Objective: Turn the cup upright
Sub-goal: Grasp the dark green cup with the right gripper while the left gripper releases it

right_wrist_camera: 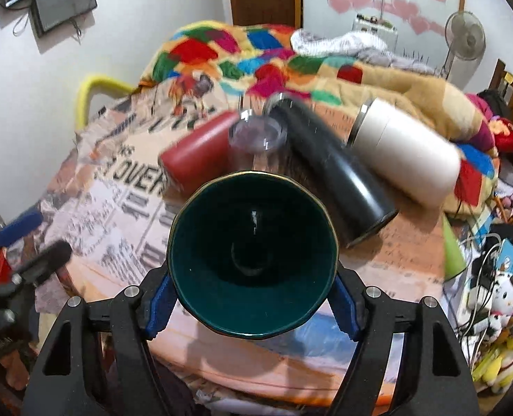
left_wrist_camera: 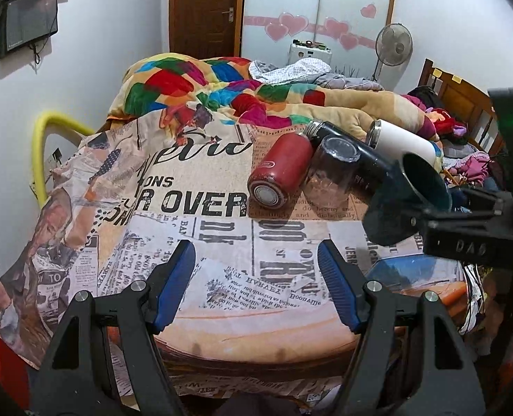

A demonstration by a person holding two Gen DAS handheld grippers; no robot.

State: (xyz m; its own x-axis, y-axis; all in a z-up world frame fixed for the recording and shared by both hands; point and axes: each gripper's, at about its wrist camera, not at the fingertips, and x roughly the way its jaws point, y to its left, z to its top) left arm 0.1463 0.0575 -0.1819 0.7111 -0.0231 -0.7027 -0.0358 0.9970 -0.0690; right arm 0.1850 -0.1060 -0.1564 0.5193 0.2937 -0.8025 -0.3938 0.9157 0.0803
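Between the right claw's blue pads, the cup is pinched and held mid-flip above the bed.

The right claw (right_wrist_camera: 253, 306) is clamped on the dark green cup (right_wrist_camera: 253, 253), pads pressed on its outer wall from both sides, mouth turned toward the wrist camera so the inside bottom can be seen. From the left wrist view the cup (left_wrist_camera: 400, 204) seems tilted, mouth up and away, lifted off the newspaper-print cover (left_wrist_camera: 194, 215), so the flip looks roughly halfway done. Next, a bit more rotation is likely needed until the rim is level, then a gentle set-down on a flat patch. The left claw (left_wrist_camera: 256, 287) is spread wide with nothing in it. Further out, the red bottle (left_wrist_camera: 279, 176), upside-down glass (left_wrist_camera: 329, 176), black flask (right_wrist_camera: 329, 170) and white flask (right_wrist_camera: 405, 152) are clustered close by, so bumps should be watched for.
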